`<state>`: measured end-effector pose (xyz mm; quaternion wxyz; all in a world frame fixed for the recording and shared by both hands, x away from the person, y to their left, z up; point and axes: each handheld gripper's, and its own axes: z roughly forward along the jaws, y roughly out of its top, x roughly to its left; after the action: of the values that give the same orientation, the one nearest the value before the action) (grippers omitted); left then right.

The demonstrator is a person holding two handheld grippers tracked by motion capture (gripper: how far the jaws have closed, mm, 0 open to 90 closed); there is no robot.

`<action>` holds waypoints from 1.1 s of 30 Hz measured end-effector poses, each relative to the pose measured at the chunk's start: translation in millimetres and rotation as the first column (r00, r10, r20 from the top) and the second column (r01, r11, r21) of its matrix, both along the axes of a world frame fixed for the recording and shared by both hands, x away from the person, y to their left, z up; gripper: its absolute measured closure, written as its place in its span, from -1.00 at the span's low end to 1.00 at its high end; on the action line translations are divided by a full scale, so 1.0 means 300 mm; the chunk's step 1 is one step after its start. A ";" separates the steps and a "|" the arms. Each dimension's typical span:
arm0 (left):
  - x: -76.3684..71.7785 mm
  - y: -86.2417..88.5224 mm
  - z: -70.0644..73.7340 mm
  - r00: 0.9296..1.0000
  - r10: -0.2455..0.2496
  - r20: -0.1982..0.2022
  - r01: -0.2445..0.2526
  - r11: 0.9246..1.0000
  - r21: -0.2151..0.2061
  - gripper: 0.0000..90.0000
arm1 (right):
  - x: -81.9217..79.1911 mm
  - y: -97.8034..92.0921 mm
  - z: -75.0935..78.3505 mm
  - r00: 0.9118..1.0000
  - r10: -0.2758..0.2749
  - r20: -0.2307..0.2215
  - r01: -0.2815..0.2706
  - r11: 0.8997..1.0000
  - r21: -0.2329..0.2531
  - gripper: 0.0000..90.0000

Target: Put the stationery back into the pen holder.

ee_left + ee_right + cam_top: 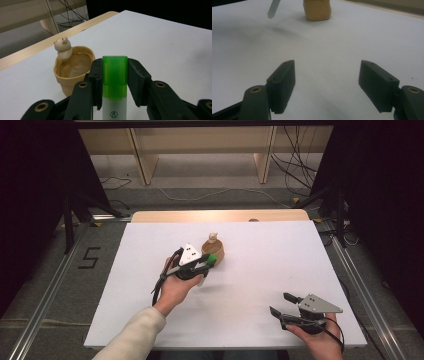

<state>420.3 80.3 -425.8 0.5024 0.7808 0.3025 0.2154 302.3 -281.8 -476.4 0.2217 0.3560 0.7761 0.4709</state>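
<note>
A tan ceramic cup (213,251) with a small pale animal figure (213,238) on its rim stands mid-table. Just left of it, lifted off the table, my left gripper (206,262) is shut on a marker with a green cap (211,258). In the left gripper view the green cap (115,75) is clamped between the jaws, its white barrel (114,110) running down, and the cup (72,70) sits just beyond to the left. My right gripper (281,304) rests open near the front right edge; its view shows the wide-apart jaws, the cup base (317,10) and the marker's white end (273,8).
The white table top (265,255) has a bare wooden strip (220,215) along its far edge. Wooden furniture legs and loose cables (295,170) lie on the floor beyond. Metal rails (45,295) run along both sides of the table.
</note>
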 end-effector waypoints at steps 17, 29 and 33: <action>0.015 -0.006 0.032 1.000 -0.004 0.012 0.005 1.000 -0.027 0.49 | 0.002 0.003 -0.003 1.000 0.007 -0.002 -0.007 1.000 0.004 -0.33; 0.025 -0.003 0.052 1.000 0.005 0.019 -0.004 0.999 -0.043 0.49 | 0.003 0.004 -0.002 1.000 0.009 -0.003 -0.009 1.000 0.011 -0.36; 0.029 -0.004 0.057 1.000 0.003 0.021 -0.002 0.999 -0.043 0.49 | 0.003 0.005 -0.003 1.000 0.012 -0.004 -0.012 1.000 0.012 -0.36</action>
<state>429.1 79.1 -408.6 0.5219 0.7672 0.3028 0.2177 303.1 -280.3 -477.3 0.2152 0.3536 0.7759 0.4760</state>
